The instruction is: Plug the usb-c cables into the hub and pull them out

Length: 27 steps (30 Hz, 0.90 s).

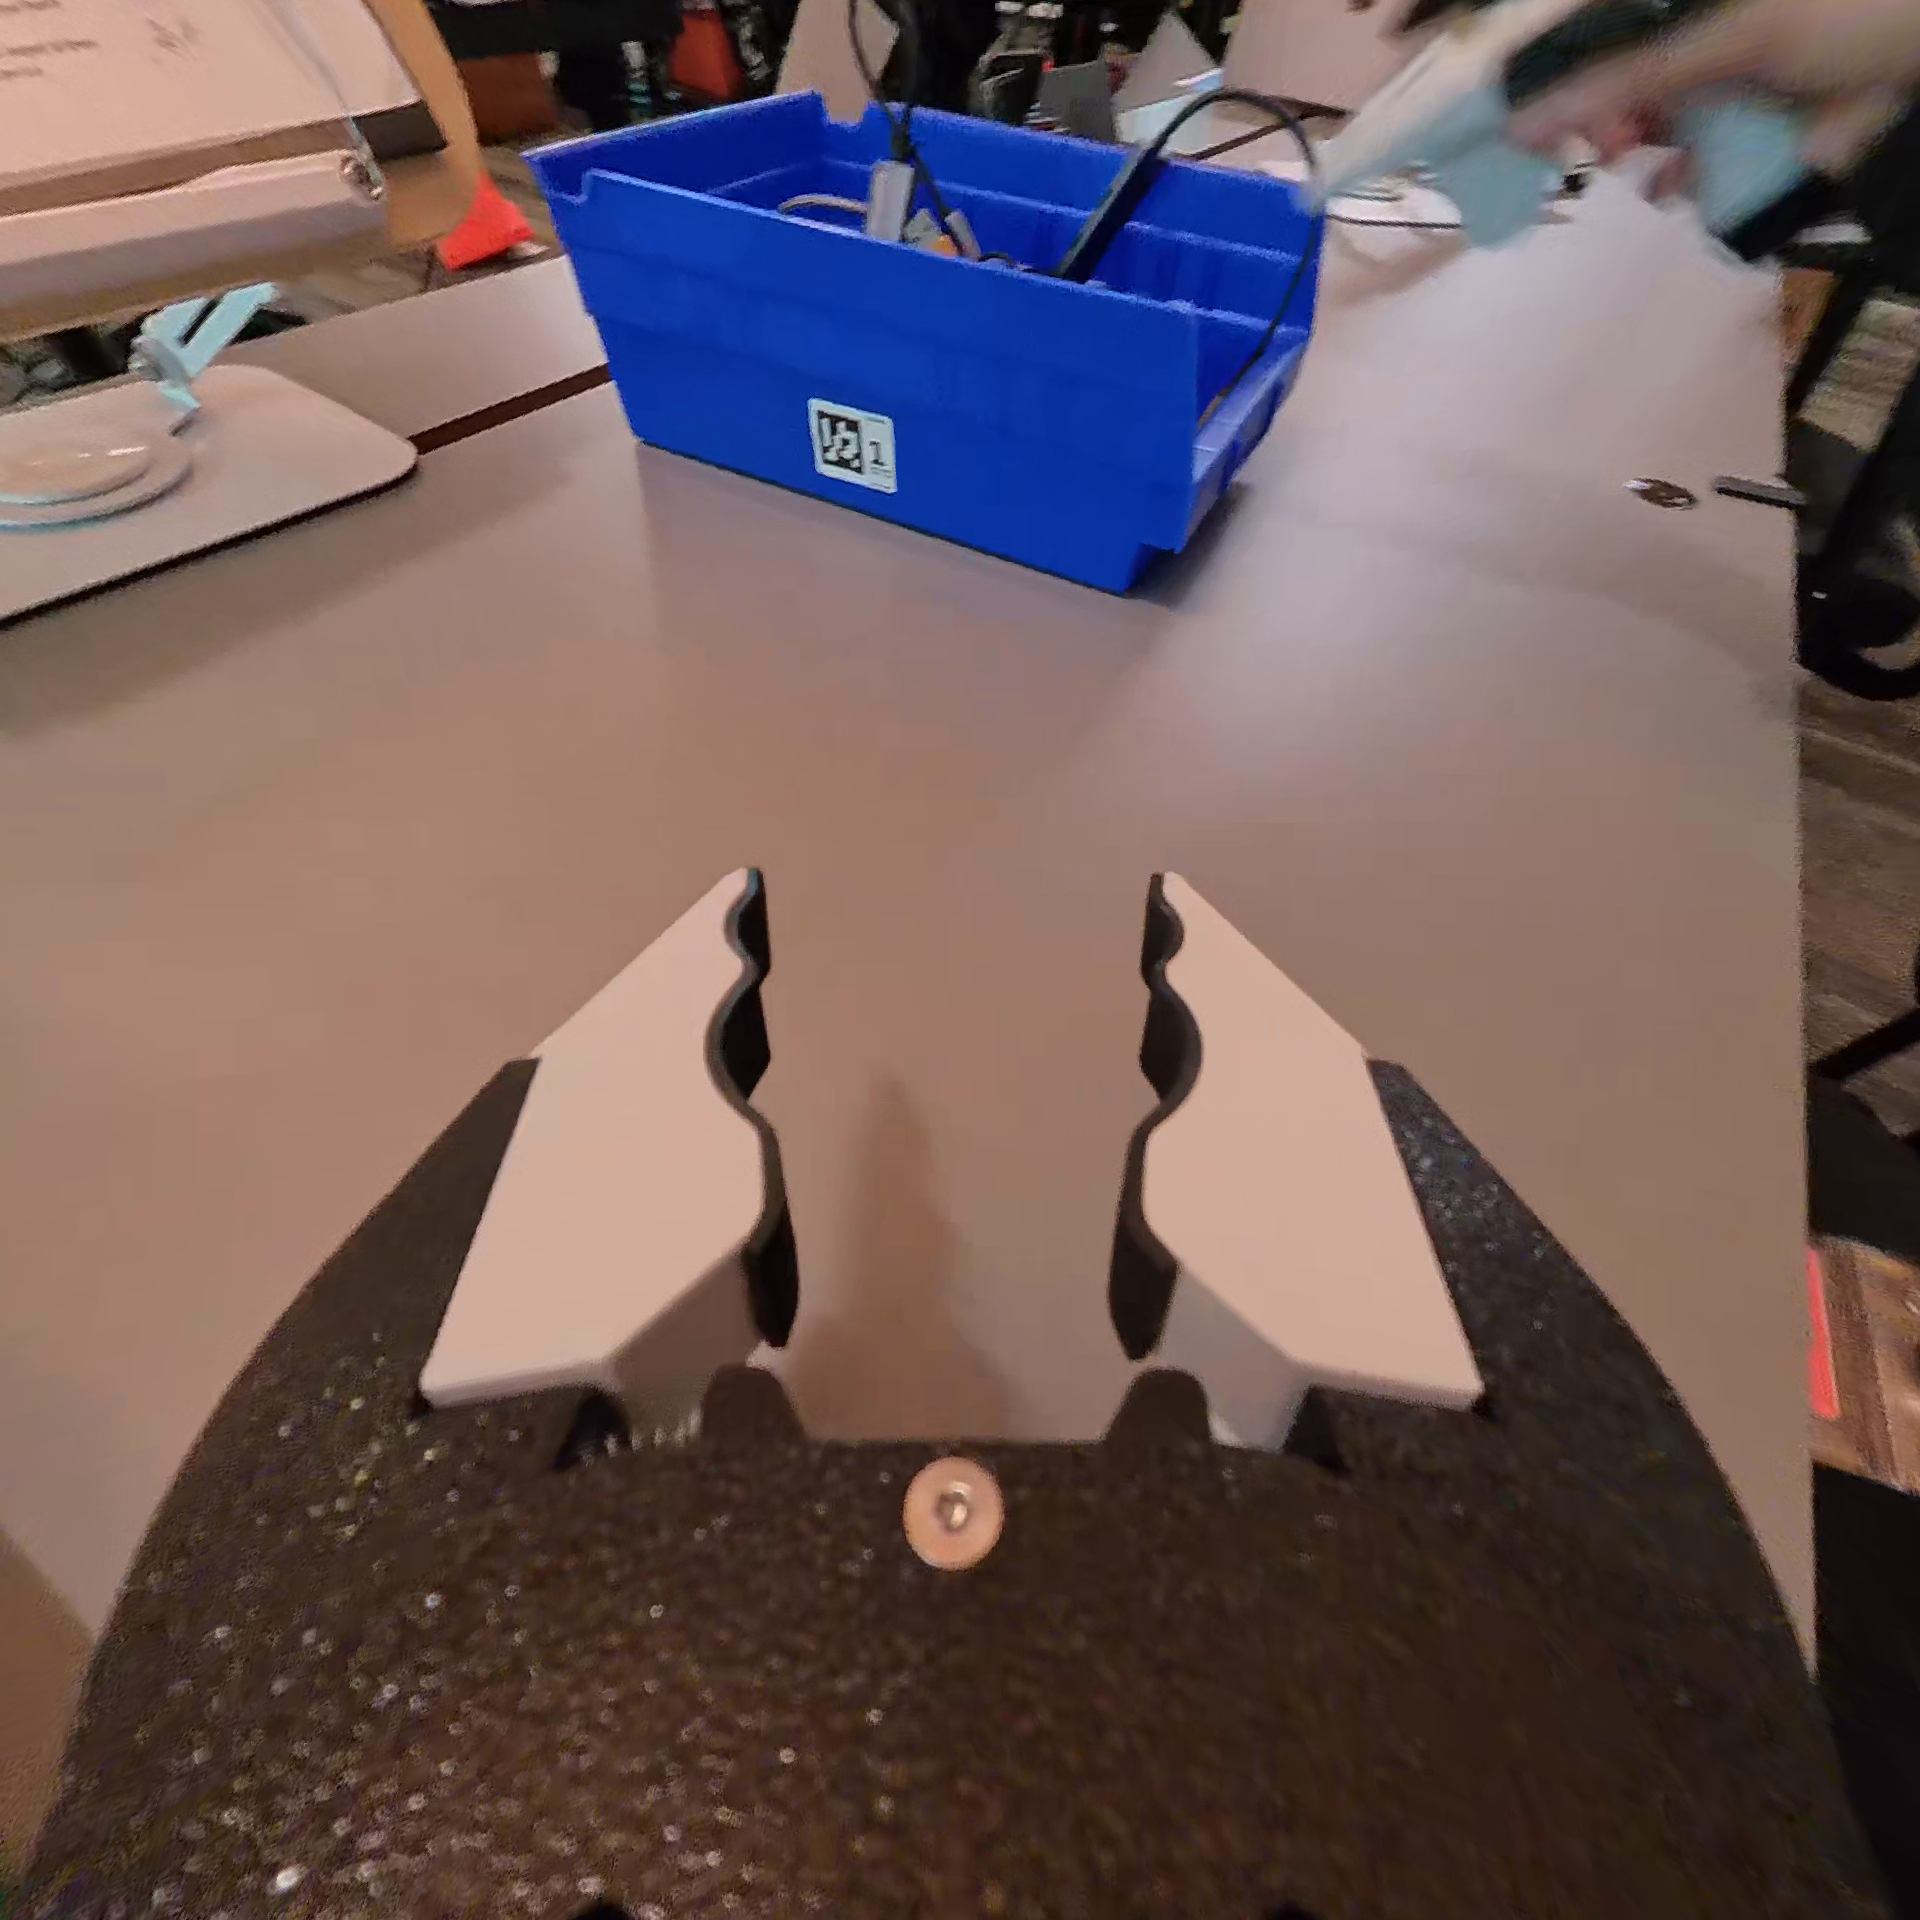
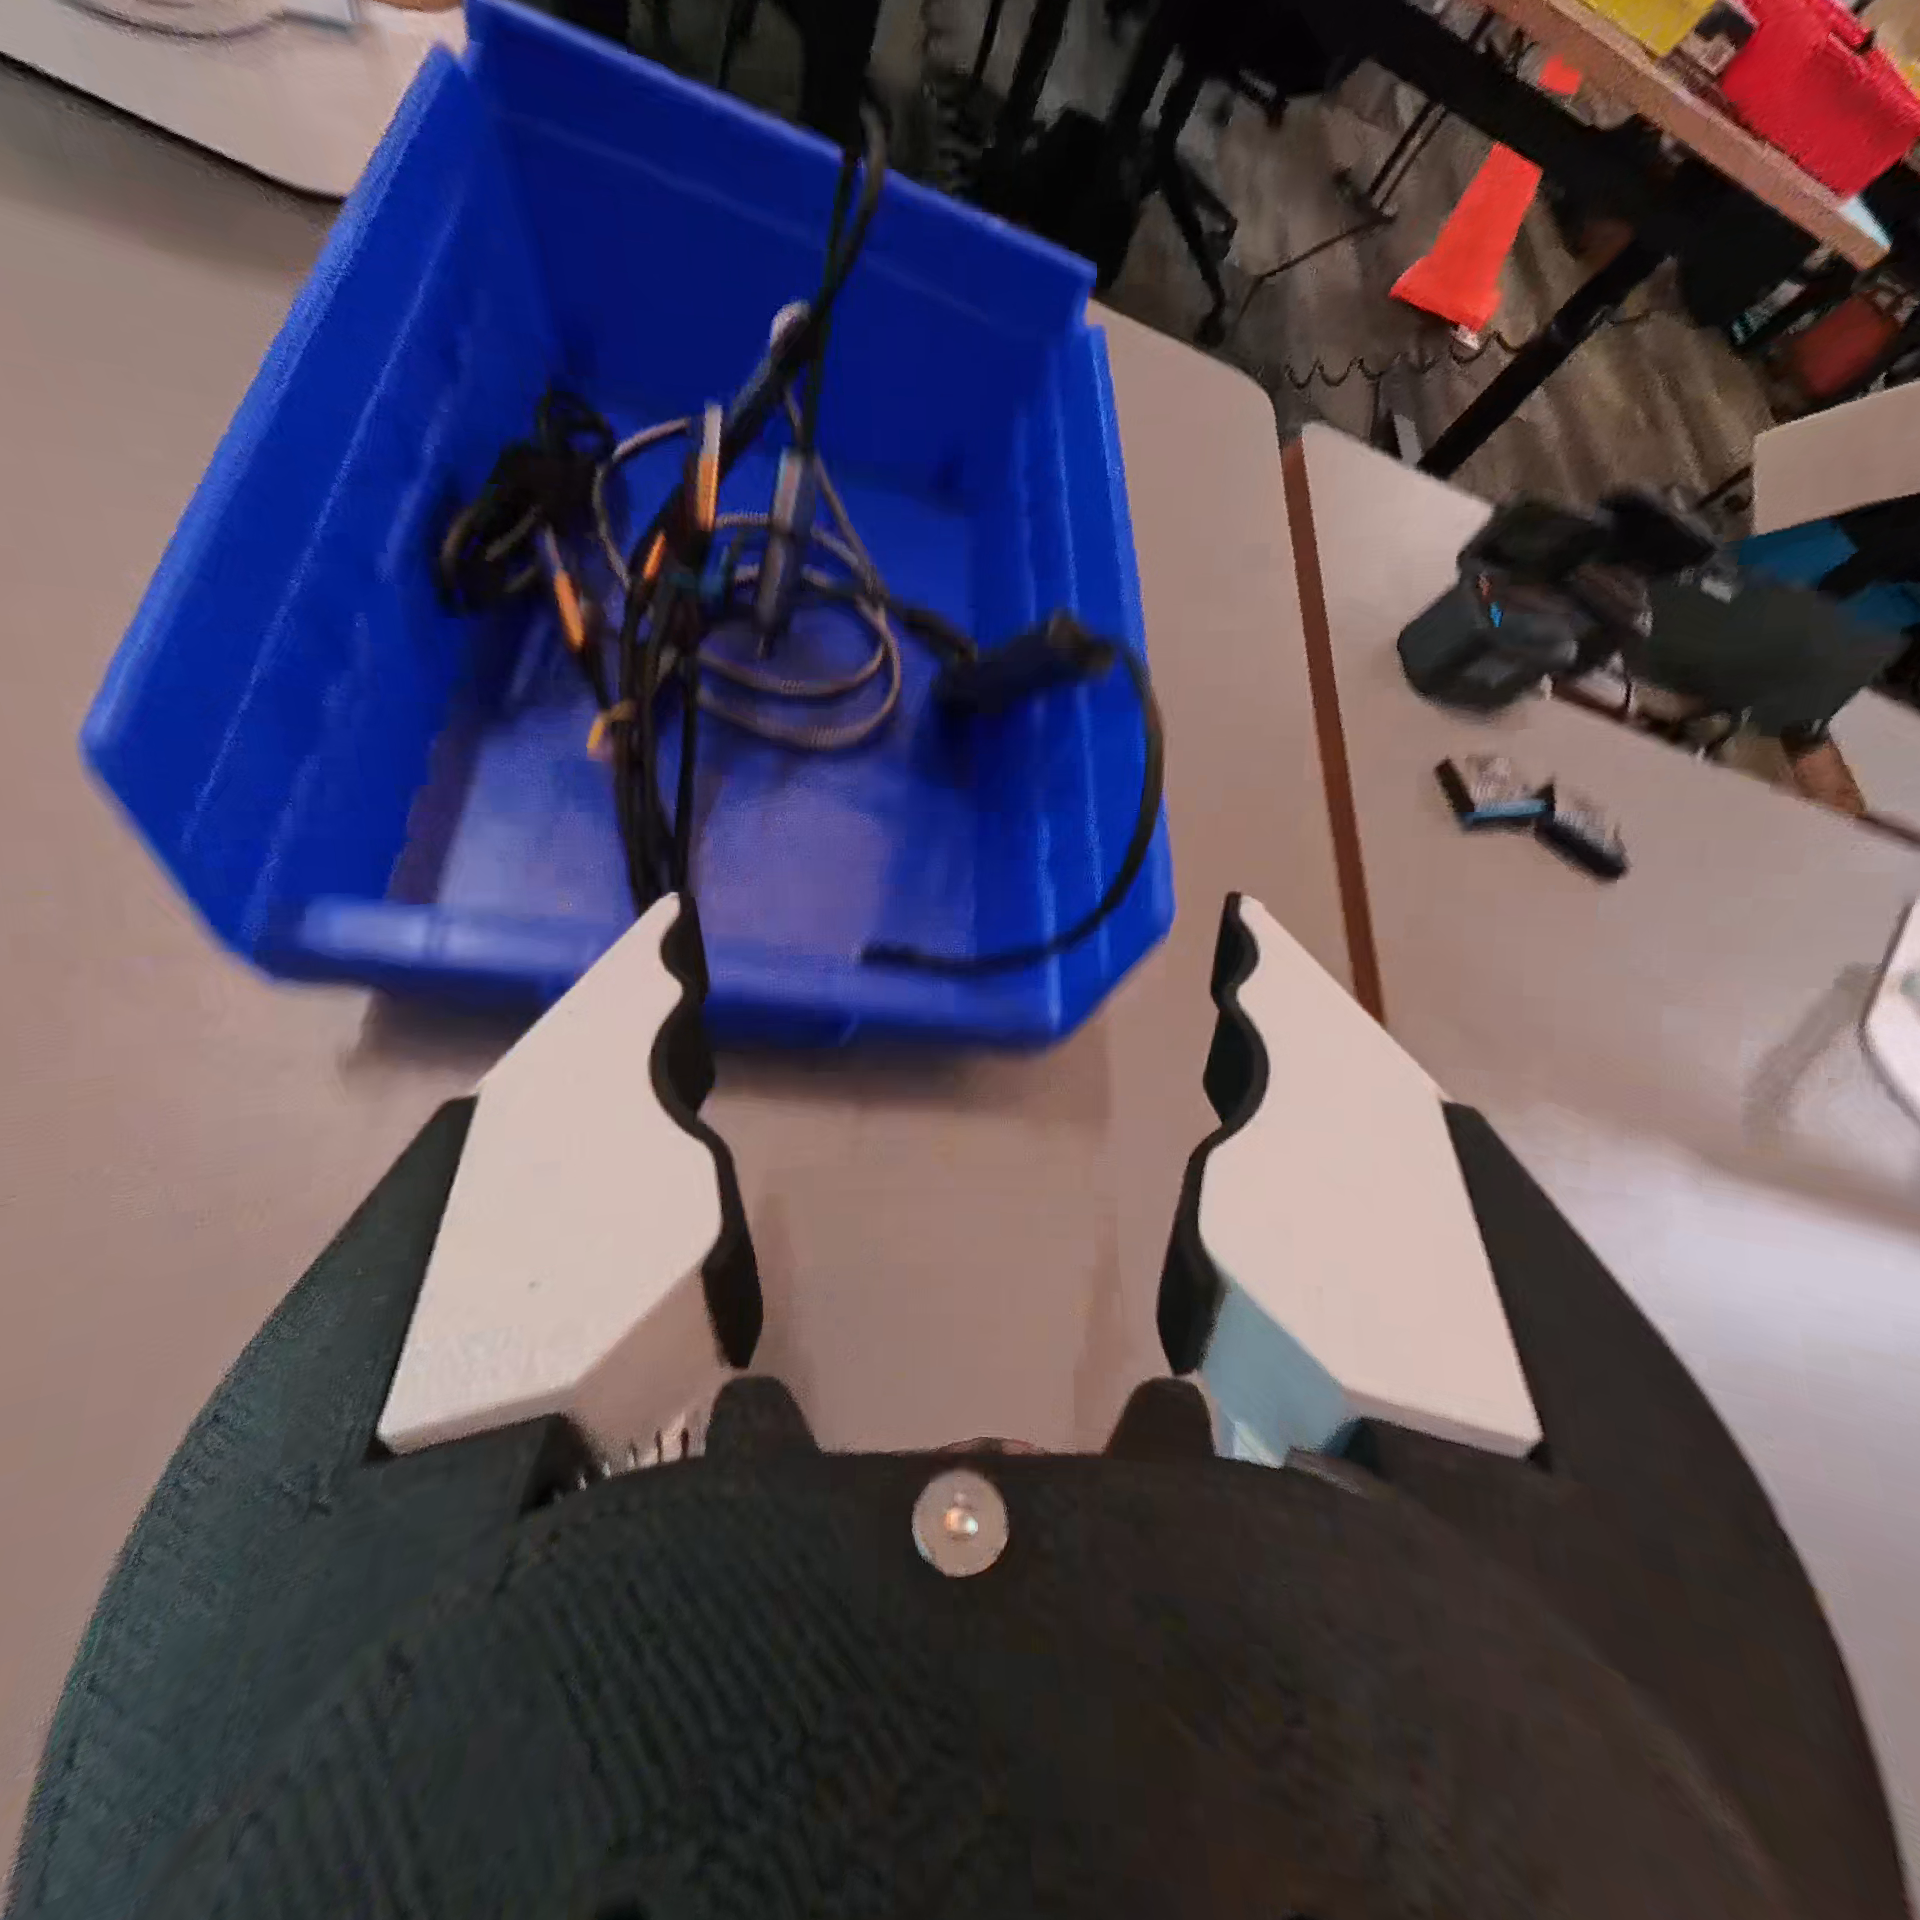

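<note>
Both hand-held grippers (image 1: 956,883) (image 2: 956,904) released, empty; cables (image 2: 717,582) ahead in blue bin (image 2: 260,582).

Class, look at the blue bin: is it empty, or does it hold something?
Not empty. The blue bin holds a tangle of cables on its floor; one black cable drapes over its rim.

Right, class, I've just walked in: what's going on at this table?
A person holds two grippers, and both are open and empty. The left gripper hangs over bare table, well short of the blue bin. The right gripper is at the bin's near wall, above the tangled cables inside. Nothing has been picked up yet.
</note>
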Available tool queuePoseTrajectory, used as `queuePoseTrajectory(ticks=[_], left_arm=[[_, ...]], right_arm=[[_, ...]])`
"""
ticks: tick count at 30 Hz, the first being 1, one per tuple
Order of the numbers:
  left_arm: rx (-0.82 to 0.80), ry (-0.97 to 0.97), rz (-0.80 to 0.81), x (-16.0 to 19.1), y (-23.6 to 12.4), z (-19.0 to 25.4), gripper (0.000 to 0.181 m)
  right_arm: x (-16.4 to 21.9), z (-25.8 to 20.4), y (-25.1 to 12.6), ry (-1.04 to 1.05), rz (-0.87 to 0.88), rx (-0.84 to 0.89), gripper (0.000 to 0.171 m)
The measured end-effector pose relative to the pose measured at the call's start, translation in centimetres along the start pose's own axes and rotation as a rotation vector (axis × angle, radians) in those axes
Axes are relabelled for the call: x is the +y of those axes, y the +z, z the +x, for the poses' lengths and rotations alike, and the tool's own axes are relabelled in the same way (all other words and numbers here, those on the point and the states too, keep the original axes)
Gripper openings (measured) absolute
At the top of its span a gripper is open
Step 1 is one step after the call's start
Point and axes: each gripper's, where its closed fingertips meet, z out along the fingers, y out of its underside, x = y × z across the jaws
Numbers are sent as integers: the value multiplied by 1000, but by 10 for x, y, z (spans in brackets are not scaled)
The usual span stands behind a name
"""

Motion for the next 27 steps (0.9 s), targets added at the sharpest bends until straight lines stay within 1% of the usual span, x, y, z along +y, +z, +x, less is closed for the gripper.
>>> queuePoseTrajectory(ticks=[2, 4, 6, 7, 8, 9, 11, 13, 15, 17, 18, 19, 20, 21, 22, 23, 24, 27], left_arm=[[-51, -31, -15, 0, 9, 1, 75], [-93, -58, -31, -4, 26, 8, 77], [-79, -62, -40, -17, 56, 28, 82], [-53, -72, -42, -28, 74, 41, 84], [-38, -84, -40, -39, 92, 53, 85], [-30, -87, -38, -50, 111, 63, 87], [-57, -76, -25, -71, 149, 74, 91], [-144, -86, -4, -87, 182, 71, 90], [-236, -97, -10, -97, 208, 64, 91], [-334, -25, -77, -92, 227, 54, 98], [-402, -3, -102, -90, 233, 45, 98], [-452, 11, -106, -89, 237, 36, 93], [-464, 18, -96, -89, 240, 32, 82], [-450, 10, -85, -89, 242, 29, 74], [-385, -14, -74, -88, 244, 33, 62], [-356, -57, -63, -86, 241, 32, 54], [-345, -89, -54, -84, 236, 27, 44], [-456, -90, -58, -76, 205, -9, 14]], right_arm=[[39, -5, -18, 89, 28, 11, 97], [72, -6, -26, 172, 35, 27, 99], [86, 1, -24, 197, 44, 50, 100], [92, 6, -24, 192, 11, 56, 102], [95, 15, -26, 201, -15, 97, 107], [94, 23, -29, 211, -4, 142, 108], [87, 27, -32, 231, 64, 148, 108], [84, 25, -33, 267, 77, 117, 108], [81, 26, -35, 271, 88, 127, 108], [77, 22, -36, 259, 100, 118, 108], [74, 20, -37, 259, 107, 112, 108], [70, 17, -37, 257, 118, 105, 108], [65, 14, -38, 253, 129, 98, 107], [62, 11, -38, 246, 136, 93, 107], [58, 7, -39, 234, 141, 87, 107], [55, 3, -40, 218, 146, 77, 107], [51, -1, -41, 205, 154, 68, 107], [40, -11, -45, 191, 182, 42, 107]])
